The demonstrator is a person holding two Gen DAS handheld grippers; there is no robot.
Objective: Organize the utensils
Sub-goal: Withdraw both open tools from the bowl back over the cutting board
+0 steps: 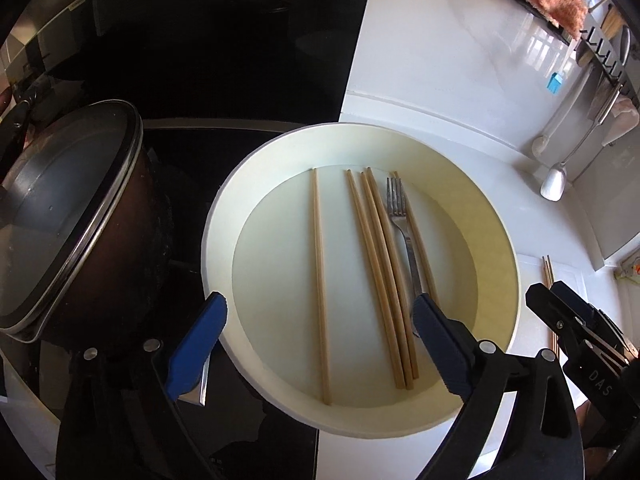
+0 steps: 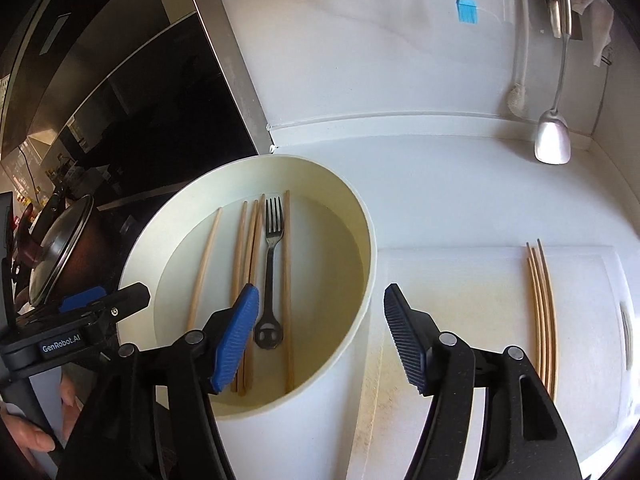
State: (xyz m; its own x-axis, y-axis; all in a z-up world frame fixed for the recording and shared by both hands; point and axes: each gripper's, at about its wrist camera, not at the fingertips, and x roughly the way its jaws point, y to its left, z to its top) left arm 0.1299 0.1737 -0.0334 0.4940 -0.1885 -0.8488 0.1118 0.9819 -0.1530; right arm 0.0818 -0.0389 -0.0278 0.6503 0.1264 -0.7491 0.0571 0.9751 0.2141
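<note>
- Five wooden chopsticks [image 1: 320, 280] and one metal fork [image 1: 404, 232] lying flat on the floor of a round cream basin [image 1: 280, 152], all roughly parallel, long axes running from the near wall to the far wall.
- Fork tines aimed at the far wall, pierced handle end nearest the right wrist camera; one chopstick apart on the left, three bunched in the middle, one just beside the fork on the right.
- Likely light, stiff and thin; smooth wood apt to roll or slip between pads, metal fork somewhat heavier and slicker. Best taken across the shaft near mid-length, pads square to the long axis, one piece at a time where bunched.
- More chopsticks [image 2: 542, 312] set side by side on a white board [image 2: 460, 300] to the right of the basin, pointing the same way; probably the sorted pile.
- Left gripper [image 1: 320, 340] above the near rim, jaws spread wide, nothing between them.
- Right gripper [image 2: 320, 332] over the basin's right wall, jaws parted about midway, holding nothing.
- Further out: lidded brown pot [image 1: 80, 208] left of the basin on dark hob glass; ladle [image 2: 554, 140] and blue brush [image 2: 467, 10] hanging by the white wall.
</note>
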